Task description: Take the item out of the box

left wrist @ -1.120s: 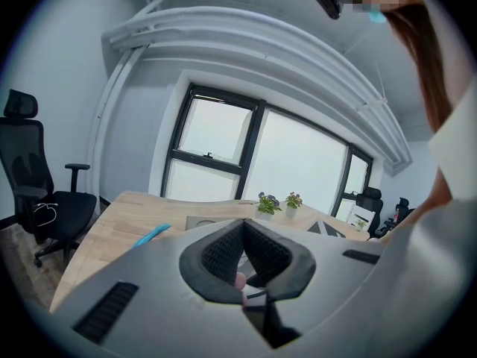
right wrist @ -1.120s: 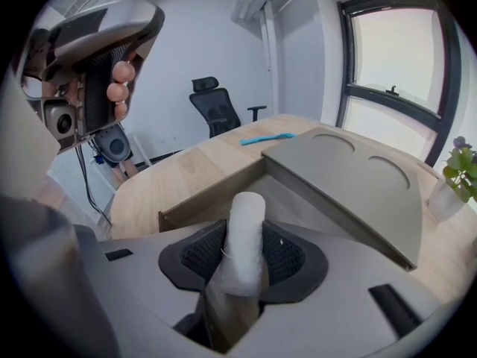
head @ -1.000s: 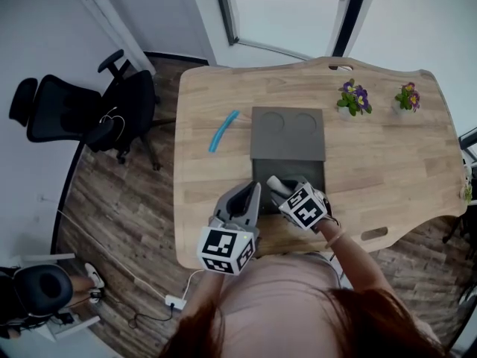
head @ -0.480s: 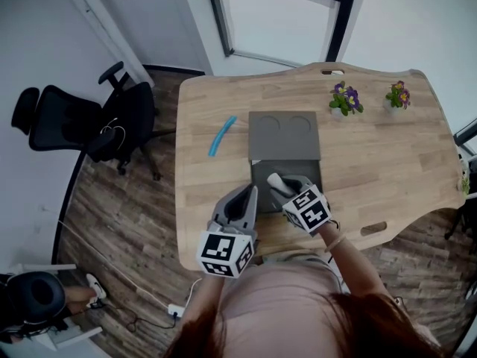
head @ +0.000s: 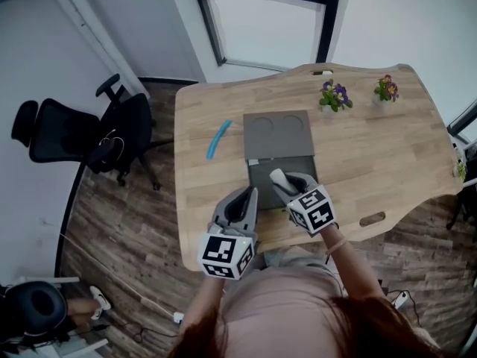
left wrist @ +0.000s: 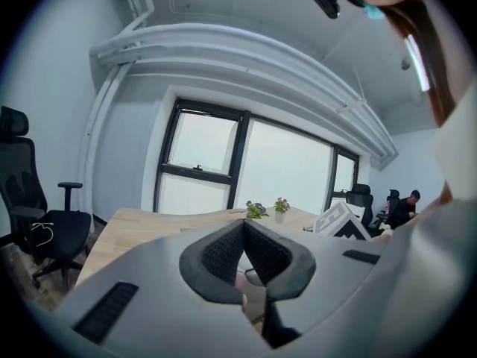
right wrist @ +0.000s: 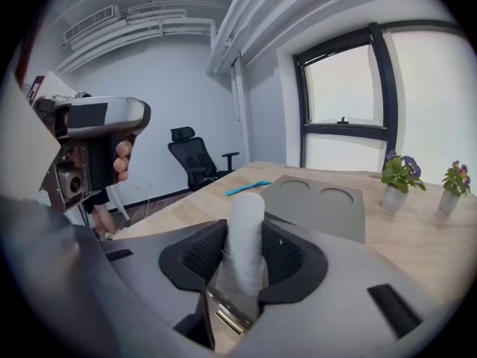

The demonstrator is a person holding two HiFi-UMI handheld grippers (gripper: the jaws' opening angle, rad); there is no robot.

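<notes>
Partly behind right gripper (head: 279,179), box (head: 260,171) interior

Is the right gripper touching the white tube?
Touching. The right gripper view shows the fingers of the right gripper pressing both sides of the white tube.

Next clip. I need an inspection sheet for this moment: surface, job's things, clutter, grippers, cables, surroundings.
Surface: light wooden table with a wavy edge.
Job's things: grey box open, its lid lying flat behind it; white roll out of its bed, above the box in the head view.
Clutter: blue strip left of the lid; two flower pots toward the far edge.
Grippers: left gripper jaws together, nothing between them; right gripper shut on the white roll.
Cables: white plug with a thin cable on the floor.
Surroundings: black office chair left of the table; window beyond it.
</notes>
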